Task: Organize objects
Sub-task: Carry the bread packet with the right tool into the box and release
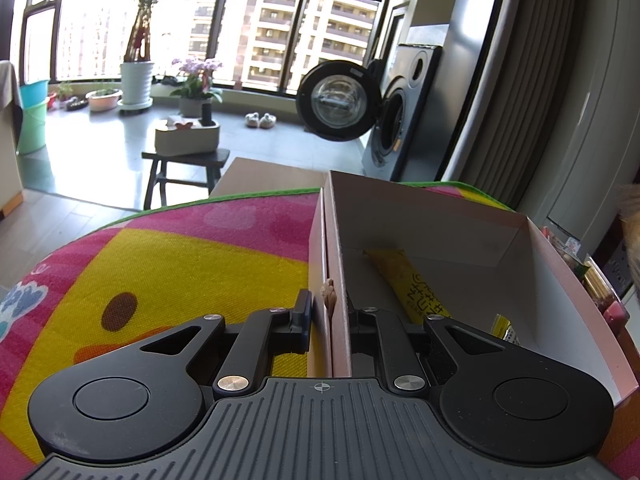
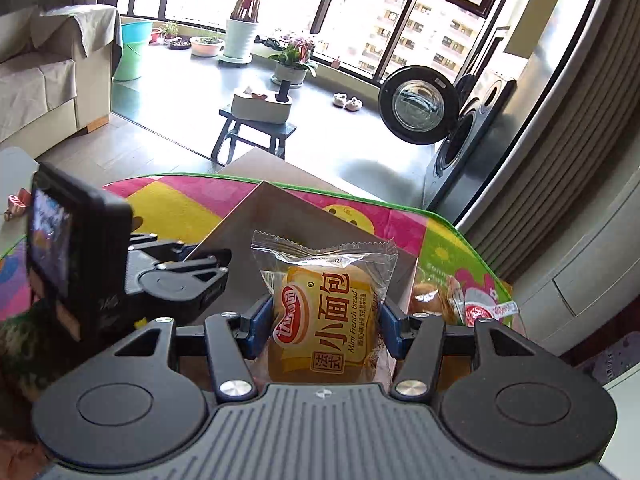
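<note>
Mat (image 1: 168,264) w/ pink/yellow cartoon print covers the table, green edge at far side. Left gripper (image 1: 329,316) sits at near-left corner of the white cardboard box (image 1: 440,216), fingers pinching the box's left wall: blue-padded finger outside on the mat side, other finger inside the box. Small tan scrap stuck on that wall's top edge, just past the fingertips; can't tell what it is. Inside box: yellow snack bar (image 1: 408,284) lying on the floor along the left wall, plus a second yellow wrapper (image 1: 506,330) at near side, mostly hidden behind gripper body. Right-wrist view: left gripper unit w/ its camera screen (image 2: 60,256) at left, clamped on the box edge. Right gripper (image 2: 326,320) centre, blue pads closed on both sides of a mini French bread pack (image 2: 324,312), clear wrapper w/ yellow/orange label, held upright, crimped top pointing far. Pack is over the near part of the box; box flap (image 2: 304,216) stands behind it. Right of box on mat: more wrapped snacks (image 2: 460,300), just beside box wall. Bkgd: stool (image 2: 256,132), washer w/ door open (image 2: 420,104), plants by window.
</note>
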